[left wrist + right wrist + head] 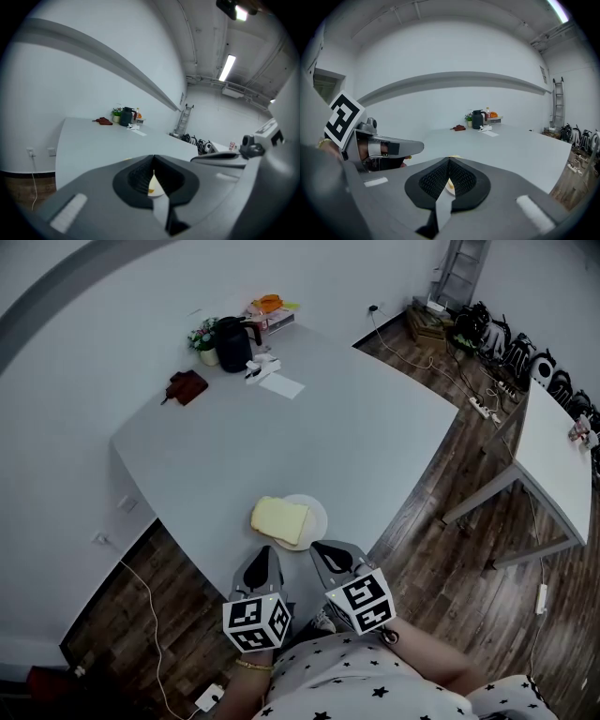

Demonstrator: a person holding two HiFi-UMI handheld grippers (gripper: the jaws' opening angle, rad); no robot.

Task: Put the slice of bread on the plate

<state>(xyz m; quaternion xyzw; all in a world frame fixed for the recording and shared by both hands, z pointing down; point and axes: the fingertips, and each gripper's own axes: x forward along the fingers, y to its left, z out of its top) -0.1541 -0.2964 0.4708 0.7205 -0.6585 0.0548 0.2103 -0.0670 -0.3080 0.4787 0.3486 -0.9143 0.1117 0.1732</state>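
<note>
The task looks done: the slice of bread (279, 519) lies on the white plate (320, 513), overhanging its 9 o'clock rim. The left gripper (266, 551) and right gripper (321, 546) hover at the plate's 6 o'clock, both with jaws pressed together and empty.

White walls (75, 343); dark wood floor (441, 559); grey table (300, 442).

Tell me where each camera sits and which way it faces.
Head view: on the person's head, looking down at the grey table and yellow bread slice on the round white plate; left gripper, right gripper and star-print shirt show.
Left gripper view: on the left gripper, looking along its shut jaws across the table; right gripper at right.
Right gripper view: likewise, jaws shut; left gripper at left.
Shared: black jug in both gripper views.
</note>
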